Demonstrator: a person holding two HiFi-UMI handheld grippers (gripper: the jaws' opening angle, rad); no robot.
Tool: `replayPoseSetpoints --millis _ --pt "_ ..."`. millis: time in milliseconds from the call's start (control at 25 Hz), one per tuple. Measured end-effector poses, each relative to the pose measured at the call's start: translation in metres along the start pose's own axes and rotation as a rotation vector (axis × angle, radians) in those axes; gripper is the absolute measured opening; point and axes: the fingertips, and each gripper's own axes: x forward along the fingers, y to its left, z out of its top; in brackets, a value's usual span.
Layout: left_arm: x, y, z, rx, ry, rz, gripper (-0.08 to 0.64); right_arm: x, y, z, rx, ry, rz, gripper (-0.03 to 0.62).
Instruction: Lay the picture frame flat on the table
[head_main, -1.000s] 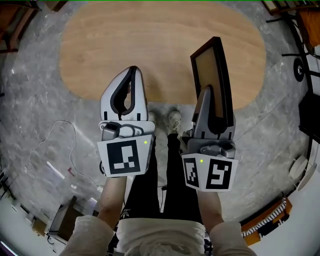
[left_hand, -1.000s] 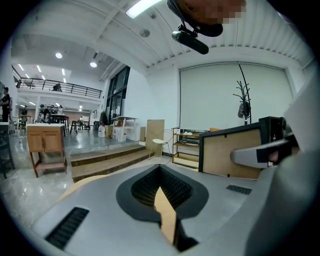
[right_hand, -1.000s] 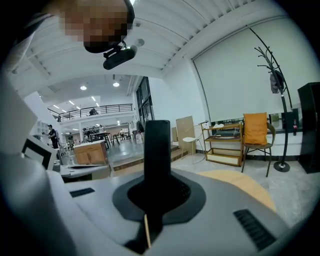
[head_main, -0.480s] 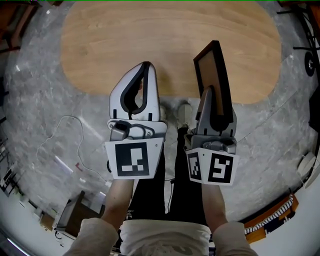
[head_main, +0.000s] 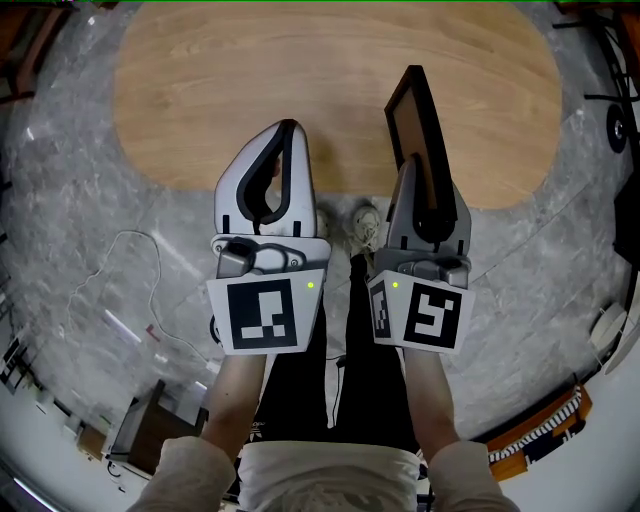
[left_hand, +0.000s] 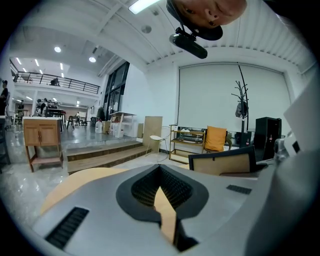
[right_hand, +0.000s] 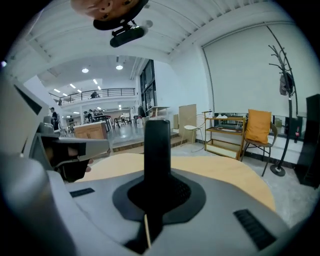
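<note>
The picture frame (head_main: 406, 122), black-rimmed with a tan panel, stands on edge over the near right part of the oval wooden table (head_main: 250, 80). My right gripper (head_main: 421, 172) is shut on its lower edge. In the right gripper view the frame (right_hand: 157, 145) rises as a black bar straight out of the jaws, with the table (right_hand: 225, 175) behind it. My left gripper (head_main: 288, 131) hovers over the table's near edge, left of the frame, its fingertips together on nothing. The left gripper view shows the frame (left_hand: 220, 162) to its right.
A grey marble floor (head_main: 80, 230) surrounds the table, with a thin cable (head_main: 120, 260) lying at the left. The person's legs and shoes (head_main: 350, 225) are between the grippers. A shelf and a chair with an orange cushion (left_hand: 215, 138) stand beyond the table.
Both grippers have moved forward toward the table. The frame has turned more edge-on to the head camera and sits slightly farther over the tabletop.
</note>
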Motion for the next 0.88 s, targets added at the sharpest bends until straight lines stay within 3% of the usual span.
replayPoseSetpoints --millis 240,640,880 --pt "0.006 0.008 -0.006 -0.005 0.012 0.016 0.011 0.031 -0.003 -0.009 -0.229 0.072 -0.033 0.017" --pt "0.008 0.027 -0.012 -0.004 0.023 0.065 0.011 0.092 0.0 -0.041 -0.924 0.204 -0.059 0.017" --pt "0.002 0.036 -0.028 -0.008 0.047 0.083 0.011 0.121 0.0 -0.068 -1.217 0.248 -0.09 0.017"
